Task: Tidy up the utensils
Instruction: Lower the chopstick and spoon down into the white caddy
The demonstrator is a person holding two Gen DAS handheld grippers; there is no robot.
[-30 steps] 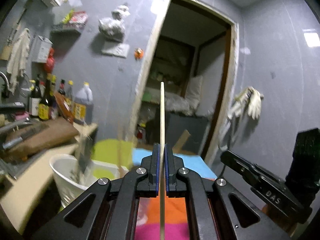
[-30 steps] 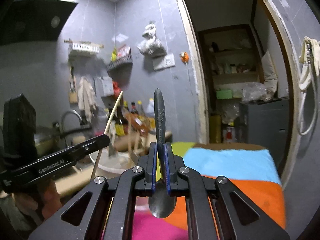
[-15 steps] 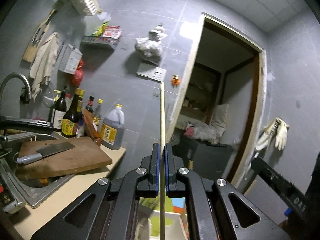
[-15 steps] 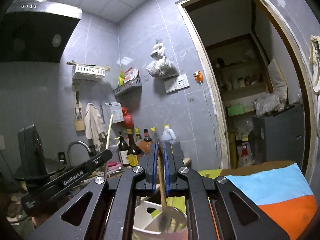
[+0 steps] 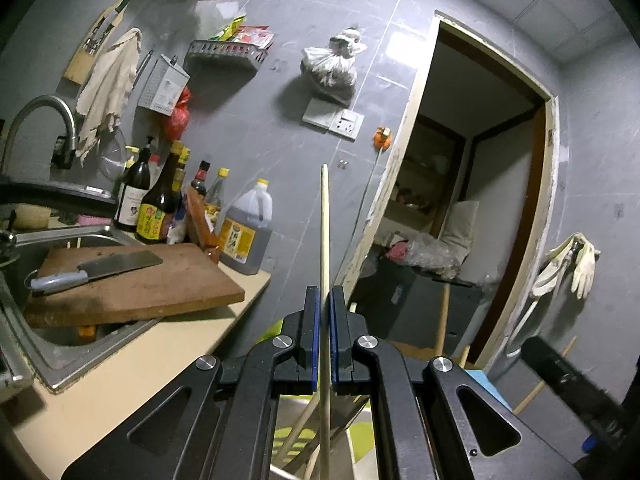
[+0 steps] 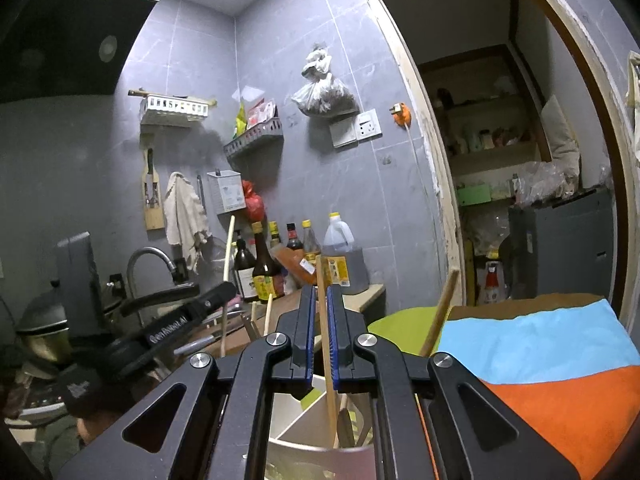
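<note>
Above a white holder [image 6: 304, 420], both tongs pinch slim wooden sticks: left [image 5: 324, 300], right [image 6: 318, 300].

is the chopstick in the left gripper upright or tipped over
Upright: the chopstick stands near vertical between the shut pads of the left gripper, its tip well above them.

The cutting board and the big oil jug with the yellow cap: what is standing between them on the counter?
In the left wrist view, a reddish-brown packet leans between the cutting board and the jug.
</note>
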